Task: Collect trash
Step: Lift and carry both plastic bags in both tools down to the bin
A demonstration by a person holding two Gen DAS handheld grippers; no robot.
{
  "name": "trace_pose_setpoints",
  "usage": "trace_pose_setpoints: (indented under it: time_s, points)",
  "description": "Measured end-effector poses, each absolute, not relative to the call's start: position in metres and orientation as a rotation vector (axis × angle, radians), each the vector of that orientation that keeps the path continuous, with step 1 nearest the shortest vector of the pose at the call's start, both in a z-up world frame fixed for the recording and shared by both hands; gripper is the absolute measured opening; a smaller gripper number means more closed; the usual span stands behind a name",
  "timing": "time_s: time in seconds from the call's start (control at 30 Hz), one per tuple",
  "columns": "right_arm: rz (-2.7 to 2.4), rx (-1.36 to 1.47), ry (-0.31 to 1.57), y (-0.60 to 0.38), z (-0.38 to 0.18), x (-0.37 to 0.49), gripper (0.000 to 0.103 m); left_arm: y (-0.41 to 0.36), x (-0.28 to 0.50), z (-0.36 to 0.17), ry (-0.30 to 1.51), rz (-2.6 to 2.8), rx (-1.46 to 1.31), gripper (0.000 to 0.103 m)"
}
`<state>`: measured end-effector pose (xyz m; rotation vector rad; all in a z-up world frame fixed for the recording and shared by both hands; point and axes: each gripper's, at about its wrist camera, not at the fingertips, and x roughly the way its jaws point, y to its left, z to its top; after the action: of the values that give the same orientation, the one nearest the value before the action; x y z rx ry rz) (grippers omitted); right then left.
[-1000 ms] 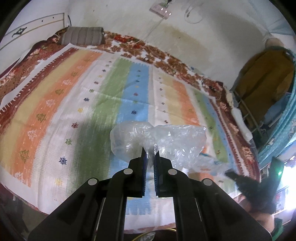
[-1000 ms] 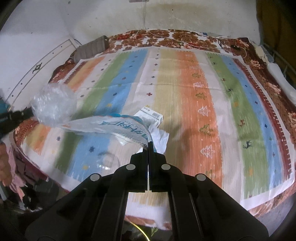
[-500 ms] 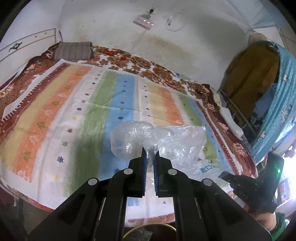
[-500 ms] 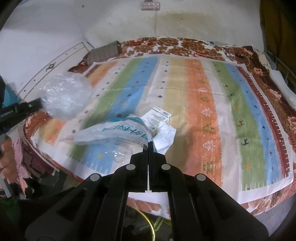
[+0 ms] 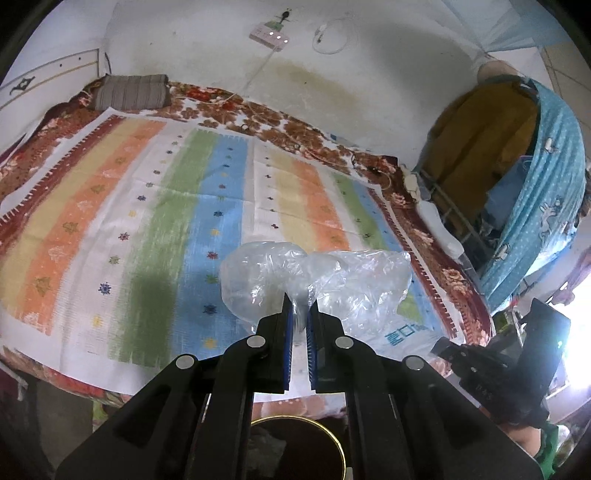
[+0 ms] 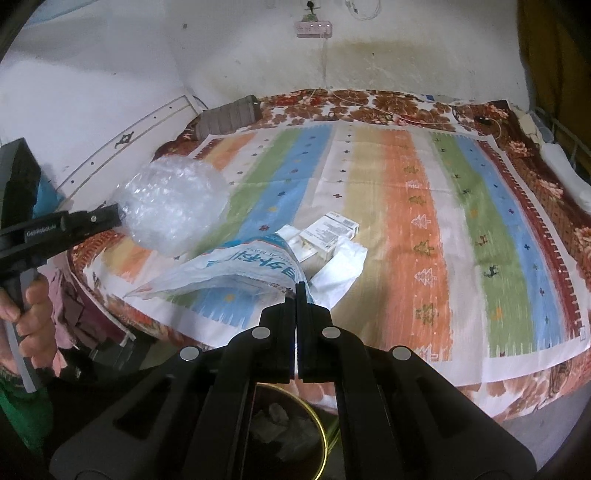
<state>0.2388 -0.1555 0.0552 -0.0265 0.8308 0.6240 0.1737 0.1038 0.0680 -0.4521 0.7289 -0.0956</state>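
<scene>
My left gripper (image 5: 299, 310) is shut on a crumpled clear bubble-wrap piece (image 5: 314, 284), held above the striped bedspread's near edge; it also shows in the right wrist view (image 6: 173, 206). My right gripper (image 6: 297, 288) is shut on a white plastic bag with blue lettering (image 6: 236, 273), which also shows in the left wrist view (image 5: 402, 332). A small white carton (image 6: 332, 232) and a white paper piece (image 6: 340, 269) lie on the bedspread just beyond the bag. A dark bin with a gold rim (image 6: 295, 432) holding scraps stands below both grippers (image 5: 295, 450).
The striped bedspread (image 5: 147, 206) covers a bed against a stained white wall. A grey pillow (image 5: 129, 92) lies at the far corner. A power strip (image 5: 269, 35) hangs on the wall. Hanging clothes and a blue curtain (image 5: 535, 184) stand at the right.
Both grippers have pulled back from the bed with their loads. The gold-rimmed bin has come into view beneath them. The bag has lifted off the bedspread.
</scene>
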Motion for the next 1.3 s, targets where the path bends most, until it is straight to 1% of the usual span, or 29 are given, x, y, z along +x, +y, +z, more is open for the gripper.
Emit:
trace_pose_setpoints:
  time_s: [0.4, 0.67, 1.1, 1.3]
  points:
    - [0.659, -0.035, 0.809, -0.161, 0.052, 0.198, 0.000, 0.081, 0.131, 0.058, 0.756, -0.098, -0.439, 0.006]
    - [0.676, -0.046, 0.830, -0.160, 0.041, 0.179, 0.000, 0.074, 0.101, 0.046, 0.771, -0.071, -0.443, 0.006]
    - [0.682, -0.072, 0.879, -0.154, 0.015, 0.145, 0.000, 0.055, 0.070, 0.029, 0.797, -0.067, -0.402, 0.006]
    - [0.623, -0.089, 0.946, -0.157, -0.012, 0.131, 0.000, 0.046, 0.061, 0.005, 0.874, -0.026, -0.373, 0.006]
